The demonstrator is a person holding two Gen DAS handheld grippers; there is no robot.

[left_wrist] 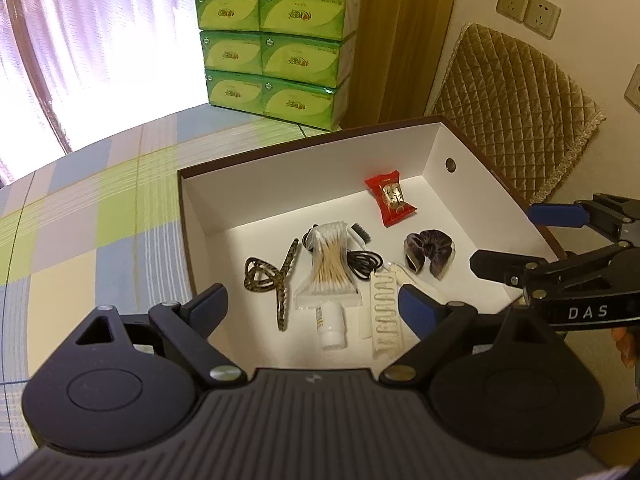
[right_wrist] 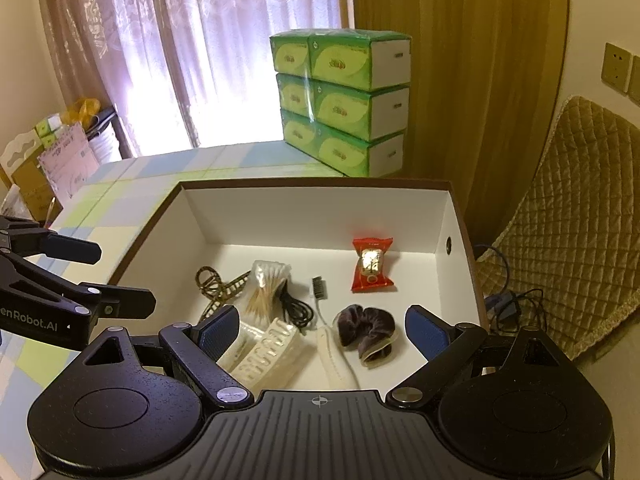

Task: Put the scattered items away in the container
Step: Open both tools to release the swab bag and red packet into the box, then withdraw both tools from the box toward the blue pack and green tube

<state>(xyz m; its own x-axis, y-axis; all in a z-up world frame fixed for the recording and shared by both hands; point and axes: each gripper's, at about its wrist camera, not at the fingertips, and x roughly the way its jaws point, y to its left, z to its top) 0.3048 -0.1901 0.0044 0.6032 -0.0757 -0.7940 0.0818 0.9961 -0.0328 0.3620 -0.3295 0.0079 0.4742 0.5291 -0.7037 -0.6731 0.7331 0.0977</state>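
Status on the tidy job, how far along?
Looks nearly finished. Inside the box: hair clip, cotton swabs, black cable, red snack packet, scrunchie, small bottle. In hand: nothing; left claw and right claw are both open and empty above the box. Left: no loose items visible on the checked tablecloth.

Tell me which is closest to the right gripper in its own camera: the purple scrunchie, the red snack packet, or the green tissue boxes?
From the right gripper:
1. Purple scrunchie, between its fingers, box front.
2. Red snack packet, toward the box's back.
3. Green tissue boxes, beyond the box.
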